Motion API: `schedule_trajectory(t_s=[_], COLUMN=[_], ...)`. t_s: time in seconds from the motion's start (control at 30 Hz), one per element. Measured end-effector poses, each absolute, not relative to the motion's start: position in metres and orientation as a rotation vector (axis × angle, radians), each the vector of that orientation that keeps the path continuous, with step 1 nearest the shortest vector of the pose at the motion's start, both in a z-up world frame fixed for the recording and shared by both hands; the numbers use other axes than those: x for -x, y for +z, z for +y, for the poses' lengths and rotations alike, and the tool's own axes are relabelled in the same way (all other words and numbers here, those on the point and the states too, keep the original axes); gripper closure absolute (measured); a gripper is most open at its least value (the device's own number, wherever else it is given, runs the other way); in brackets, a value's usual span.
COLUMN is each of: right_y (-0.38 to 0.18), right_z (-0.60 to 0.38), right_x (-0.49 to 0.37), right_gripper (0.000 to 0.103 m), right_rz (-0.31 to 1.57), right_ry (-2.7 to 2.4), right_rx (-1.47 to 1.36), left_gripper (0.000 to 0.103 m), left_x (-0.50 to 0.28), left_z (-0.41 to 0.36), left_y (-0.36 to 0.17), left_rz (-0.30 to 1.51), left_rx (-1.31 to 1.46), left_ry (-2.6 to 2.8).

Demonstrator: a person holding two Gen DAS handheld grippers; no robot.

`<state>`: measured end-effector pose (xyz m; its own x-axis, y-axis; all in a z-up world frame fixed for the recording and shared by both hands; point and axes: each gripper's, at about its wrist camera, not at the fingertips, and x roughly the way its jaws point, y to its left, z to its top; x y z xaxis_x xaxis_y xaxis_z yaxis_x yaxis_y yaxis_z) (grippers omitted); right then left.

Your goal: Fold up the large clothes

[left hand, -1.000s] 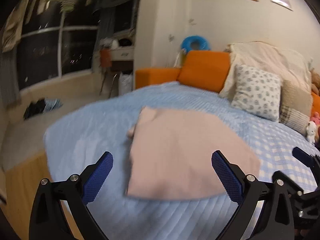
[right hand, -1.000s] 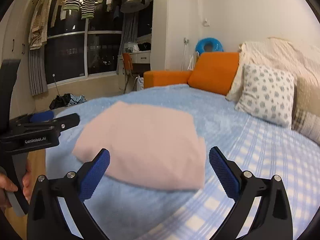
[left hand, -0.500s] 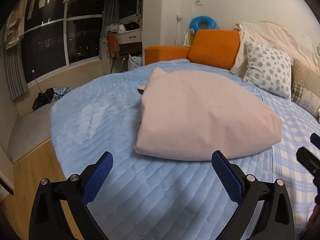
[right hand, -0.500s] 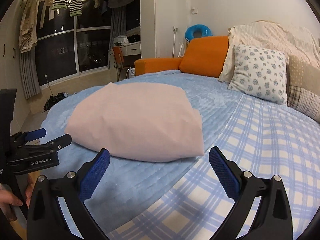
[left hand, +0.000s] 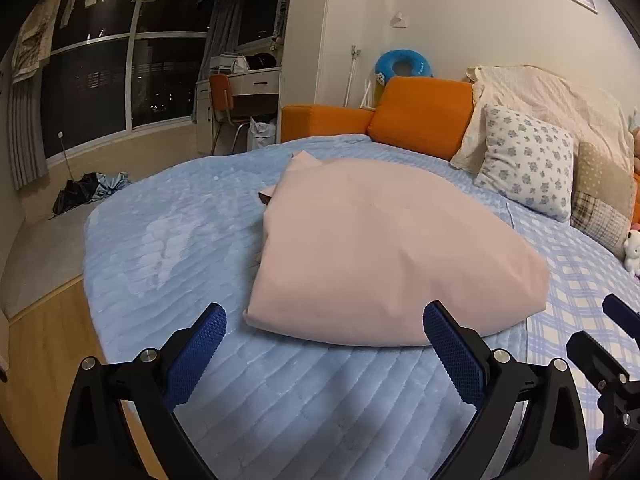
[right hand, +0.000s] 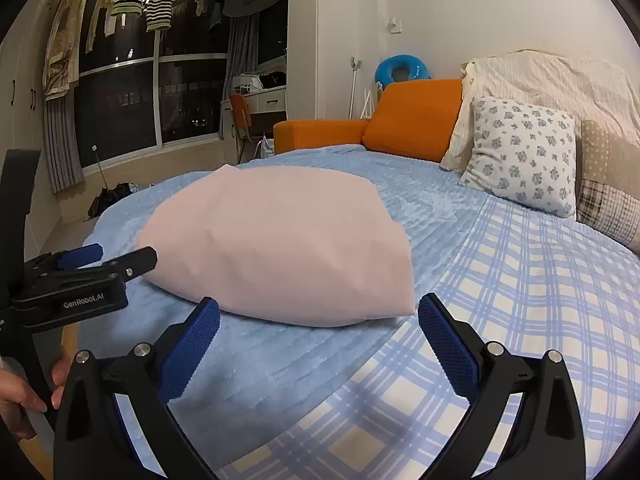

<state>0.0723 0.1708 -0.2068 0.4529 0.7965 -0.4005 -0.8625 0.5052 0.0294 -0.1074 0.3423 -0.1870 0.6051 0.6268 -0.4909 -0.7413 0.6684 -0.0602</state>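
A folded pale pink garment [left hand: 384, 248] lies flat on the blue bedspread [left hand: 168, 240], a small corner sticking out at its far left. My left gripper [left hand: 324, 344] stands open just short of its near edge, nothing between the blue pads. In the right wrist view the same pink garment [right hand: 280, 240] lies ahead, and my right gripper [right hand: 318, 336] is open near its front right corner, holding nothing. The left gripper [right hand: 108, 258] shows at the left of that view, held by a hand [right hand: 24, 396]. The right gripper's tips [left hand: 616, 320] show at the left view's right edge.
A blue-and-white checked sheet [right hand: 520, 320] covers the bed's right side. Pillows [right hand: 524, 156] and an orange cushion [right hand: 416, 120] line the far end. The bed's left edge drops to a wooden floor [left hand: 40, 360]. Clothes hang above the window [right hand: 132, 0].
Both grippers have dropped lower and closer to the folded garment, then steadied. The garment itself has stayed in place on the bed.
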Motion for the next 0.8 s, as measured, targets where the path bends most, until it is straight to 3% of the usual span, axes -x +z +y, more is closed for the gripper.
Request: schedule_trajectory(t_s=[0.8], right_y=[-0.207], right_z=[0.177], right_x=[-0.074], right_gripper=[0.005], right_rz=[0.4], right_ry=[1.031], right_rx=[0.185], left_gripper=[0.003], left_x=[0.085], left_z=[0.326], left_y=[-0.19], left_rz=[0.485], left_rx=[0.176], left_ry=[0.811])
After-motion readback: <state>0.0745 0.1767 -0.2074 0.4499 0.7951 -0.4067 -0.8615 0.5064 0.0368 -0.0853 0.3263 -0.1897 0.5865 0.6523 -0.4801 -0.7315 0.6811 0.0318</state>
